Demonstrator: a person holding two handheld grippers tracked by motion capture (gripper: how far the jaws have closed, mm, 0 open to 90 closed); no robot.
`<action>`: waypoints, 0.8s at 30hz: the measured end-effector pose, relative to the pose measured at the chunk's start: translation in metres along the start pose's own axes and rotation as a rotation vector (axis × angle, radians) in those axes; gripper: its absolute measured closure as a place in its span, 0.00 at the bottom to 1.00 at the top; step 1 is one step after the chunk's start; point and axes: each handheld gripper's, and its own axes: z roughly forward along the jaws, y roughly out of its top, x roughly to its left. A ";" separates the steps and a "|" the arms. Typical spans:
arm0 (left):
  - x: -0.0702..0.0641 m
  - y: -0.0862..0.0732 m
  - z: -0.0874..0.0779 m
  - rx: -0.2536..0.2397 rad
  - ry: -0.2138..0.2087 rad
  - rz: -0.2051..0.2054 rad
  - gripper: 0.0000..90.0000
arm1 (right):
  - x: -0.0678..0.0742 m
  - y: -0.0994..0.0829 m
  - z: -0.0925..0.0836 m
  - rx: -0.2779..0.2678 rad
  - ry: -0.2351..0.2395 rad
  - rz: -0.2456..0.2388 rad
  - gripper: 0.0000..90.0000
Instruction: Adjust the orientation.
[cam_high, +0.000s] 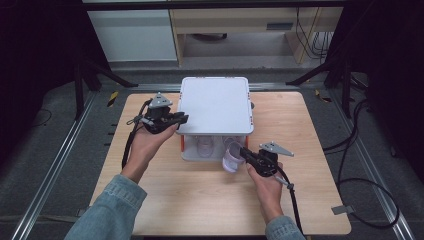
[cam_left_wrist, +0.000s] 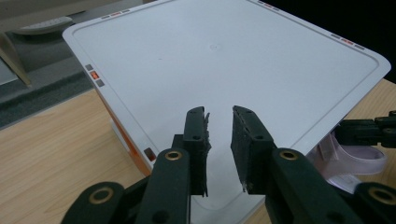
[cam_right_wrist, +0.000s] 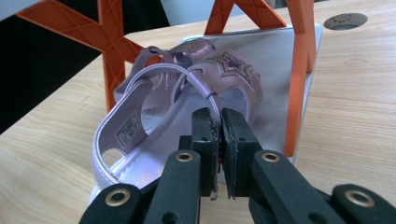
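Right gripper view: pads (cam_right_wrist: 208, 135) pinching thin strap of lilac sandal (cam_right_wrist: 154, 135), half out of white rack's (cam_high: 215, 107) lower shelf, near right. Could slip free or snag an orange post (cam_right_wrist: 299, 79). Left gripper (cam_left_wrist: 219, 140) almost closed, empty, over rack top

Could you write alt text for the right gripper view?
A black gripper pinches the thin strap of a lilac sandal lying on the lower white shelf of an orange-framed rack on a wooden table.
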 end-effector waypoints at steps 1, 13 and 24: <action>-0.001 0.000 0.002 0.000 0.000 0.000 0.84 | 0.000 0.000 0.000 0.000 0.000 0.000 0.94; -0.007 0.000 0.021 0.029 -0.009 0.021 0.93 | 0.001 0.002 0.024 -0.005 -0.045 -0.025 0.94; -0.010 0.000 0.028 0.052 -0.005 0.035 0.93 | 0.003 0.000 0.035 -0.017 -0.046 -0.002 0.94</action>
